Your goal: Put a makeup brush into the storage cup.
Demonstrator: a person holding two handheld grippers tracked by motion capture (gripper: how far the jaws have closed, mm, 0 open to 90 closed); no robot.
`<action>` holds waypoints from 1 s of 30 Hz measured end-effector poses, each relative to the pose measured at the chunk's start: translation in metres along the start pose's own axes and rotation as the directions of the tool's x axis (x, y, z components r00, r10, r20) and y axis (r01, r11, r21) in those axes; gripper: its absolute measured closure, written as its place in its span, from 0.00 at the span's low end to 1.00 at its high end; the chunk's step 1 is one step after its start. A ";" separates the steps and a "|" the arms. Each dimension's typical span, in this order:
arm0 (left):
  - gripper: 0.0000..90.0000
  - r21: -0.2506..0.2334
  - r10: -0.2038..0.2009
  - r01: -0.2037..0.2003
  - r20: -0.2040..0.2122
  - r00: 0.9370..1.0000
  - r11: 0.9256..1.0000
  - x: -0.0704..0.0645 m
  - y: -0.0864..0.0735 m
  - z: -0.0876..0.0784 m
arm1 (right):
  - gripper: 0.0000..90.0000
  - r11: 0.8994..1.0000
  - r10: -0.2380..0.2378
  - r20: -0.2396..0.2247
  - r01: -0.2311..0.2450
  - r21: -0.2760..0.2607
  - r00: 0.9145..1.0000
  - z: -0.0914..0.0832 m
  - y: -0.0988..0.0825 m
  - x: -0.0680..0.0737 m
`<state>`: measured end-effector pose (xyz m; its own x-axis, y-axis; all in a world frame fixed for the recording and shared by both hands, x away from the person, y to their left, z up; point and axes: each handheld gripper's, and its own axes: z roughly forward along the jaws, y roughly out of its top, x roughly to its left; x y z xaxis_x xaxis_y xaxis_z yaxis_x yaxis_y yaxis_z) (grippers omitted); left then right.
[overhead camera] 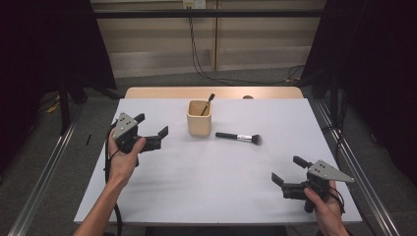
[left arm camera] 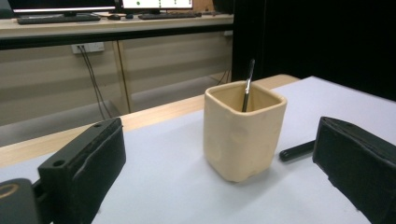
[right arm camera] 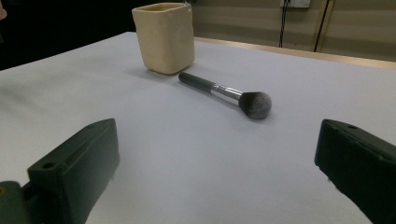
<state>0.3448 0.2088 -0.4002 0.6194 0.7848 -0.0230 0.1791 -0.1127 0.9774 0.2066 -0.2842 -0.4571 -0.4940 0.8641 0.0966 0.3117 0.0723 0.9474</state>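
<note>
From where I sit, the trouble starts on the left: my left gripper (overhead camera: 151,132) hovers just beside the beige square holder cup (overhead camera: 199,118) with its jaws spread wide and nothing between them, and if I swing that hand carelessly I judge it could clip the cup wall and tip it, spilling the thin black-handled brush (overhead camera: 208,104) that leans inside it. The cup looks light (its walls seem soft and slightly dented in the left gripper view), so a nudge might be enough to shift it. Moving right, the loose makeup brush with a black handle, silver ferrule and dark fluffy head (overhead camera: 239,137) lies flat on the white table cover (overhead camera: 196,191), its handle end close to the cup and its bristles pointing away toward the right. A round handle like that could roll or skid if I pinch it off-centre, and a grab at the bristles would probably slip. My right gripper (overhead camera: 286,172) is also wide open and empty, held near the table's front right corner, well apart from that brush; the brush lies ahead of its jaws and a little to their left.
</note>
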 end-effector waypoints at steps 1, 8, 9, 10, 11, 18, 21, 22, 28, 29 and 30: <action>0.03 -0.001 0.011 -0.011 0.001 1.000 1.000 0.000 0.000 -0.002 | 0.00 1.000 -0.001 0.000 0.001 -0.001 1.000 0.000 0.000 0.000; 0.02 0.008 0.032 -0.032 0.009 0.999 0.999 -0.006 -0.008 -0.022 | 0.00 1.000 -0.001 0.001 0.001 0.000 1.000 0.000 0.000 0.000; 0.02 0.004 0.033 -0.033 0.008 0.999 0.999 -0.006 -0.010 -0.024 | 0.00 1.000 -0.001 0.001 0.001 0.001 1.000 0.001 0.000 0.000; 0.02 0.007 0.031 -0.031 0.006 1.000 1.000 -0.006 -0.012 -0.027 | 0.00 1.000 -0.003 0.003 0.003 0.002 1.000 0.001 0.000 0.000; 0.02 0.011 0.025 -0.025 0.009 1.000 1.000 -0.006 -0.014 -0.030 | 0.00 1.000 0.003 0.004 -0.003 0.001 1.000 0.001 0.000 0.000; 0.03 0.021 0.012 -0.011 -0.029 1.000 1.000 -0.005 -0.025 -0.049 | 0.00 1.000 0.010 0.010 -0.010 0.003 1.000 0.004 0.001 0.000; 0.03 0.024 0.010 -0.009 -0.039 0.999 1.000 -0.006 -0.029 -0.055 | 0.00 1.000 0.012 0.009 -0.012 0.001 1.000 0.005 0.001 0.000; 0.03 0.025 0.011 -0.010 -0.043 0.999 1.000 -0.006 -0.031 -0.058 | 0.00 1.000 0.009 0.007 -0.009 -0.001 1.000 0.004 0.001 0.000; 0.03 0.024 0.005 -0.004 -0.050 0.999 1.000 -0.011 -0.037 -0.071 | 0.00 1.000 0.012 0.015 -0.012 0.000 1.000 0.003 0.000 0.000; 0.03 0.023 0.009 -0.008 -0.048 0.999 1.000 -0.012 -0.038 -0.074 | 0.00 1.000 0.009 0.016 -0.009 -0.001 1.000 0.002 0.000 0.000; 0.03 0.023 0.007 -0.006 -0.050 0.999 1.000 -0.013 -0.039 -0.076 | 0.00 1.000 0.010 0.019 -0.010 -0.001 1.000 0.001 0.000 0.000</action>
<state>0.2714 0.2489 -0.4223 0.5818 0.8133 -0.0058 0.1933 -0.1313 0.9723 0.2076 -0.2835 -0.4574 -0.4753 0.8742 0.0998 0.3156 0.0635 0.9468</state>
